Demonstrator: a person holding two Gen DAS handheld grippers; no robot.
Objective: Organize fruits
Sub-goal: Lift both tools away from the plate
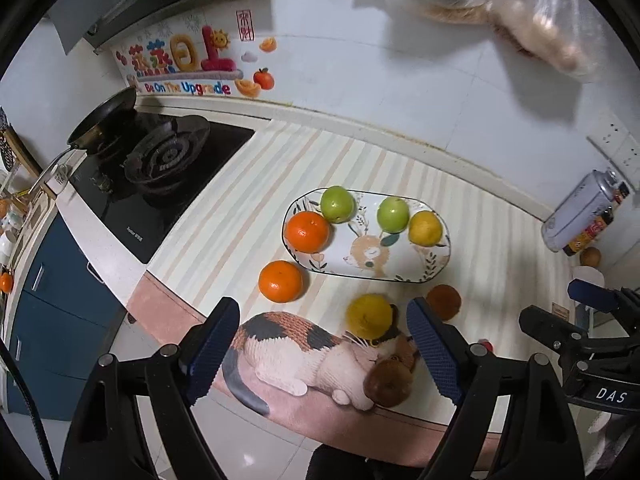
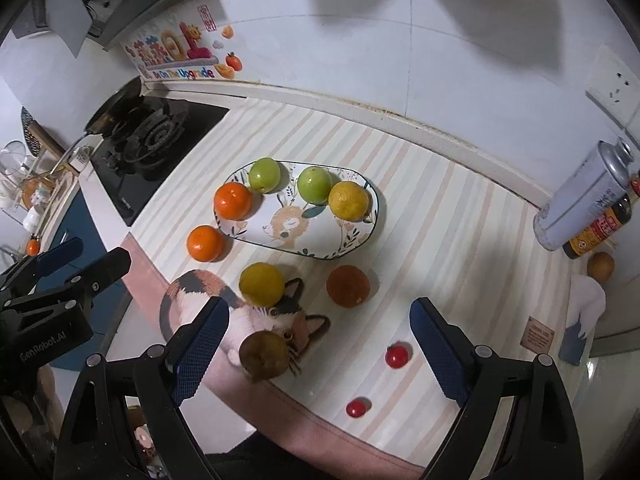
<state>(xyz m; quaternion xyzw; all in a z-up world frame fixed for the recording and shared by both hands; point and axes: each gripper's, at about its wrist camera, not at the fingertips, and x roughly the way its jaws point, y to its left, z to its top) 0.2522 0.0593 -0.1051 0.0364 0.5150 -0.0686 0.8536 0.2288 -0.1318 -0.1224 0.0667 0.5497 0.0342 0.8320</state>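
An oval patterned plate (image 1: pixel 400 272) (image 2: pixel 280 246) holds an orange (image 1: pixel 308 231) (image 2: pixel 233 200), two green fruits (image 1: pixel 338 204) (image 1: pixel 393 214) and a yellow citrus (image 1: pixel 425 228) (image 2: pixel 348 201). On the mat lie a loose orange (image 1: pixel 281 281) (image 2: pixel 205 243), a yellow citrus (image 1: pixel 369 316) (image 2: pixel 262 284), a dull orange fruit (image 1: pixel 443 301) (image 2: pixel 347 286), a brown fruit (image 1: pixel 389 383) (image 2: pixel 265 355) and two small red fruits (image 2: pixel 398 356) (image 2: pixel 357 408). My left gripper (image 1: pixel 320 352) is open and empty above the mat's near edge. My right gripper (image 2: pixel 316 352) is open and empty.
A gas hob (image 1: pixel 160 168) with a black pan (image 1: pixel 102 118) stands at the left. A silver can (image 2: pixel 588 200) and a sauce bottle (image 2: pixel 600 224) stand at the right by the wall, with a brown fruit (image 2: pixel 600 266) beside them. The counter edge runs just below the grippers.
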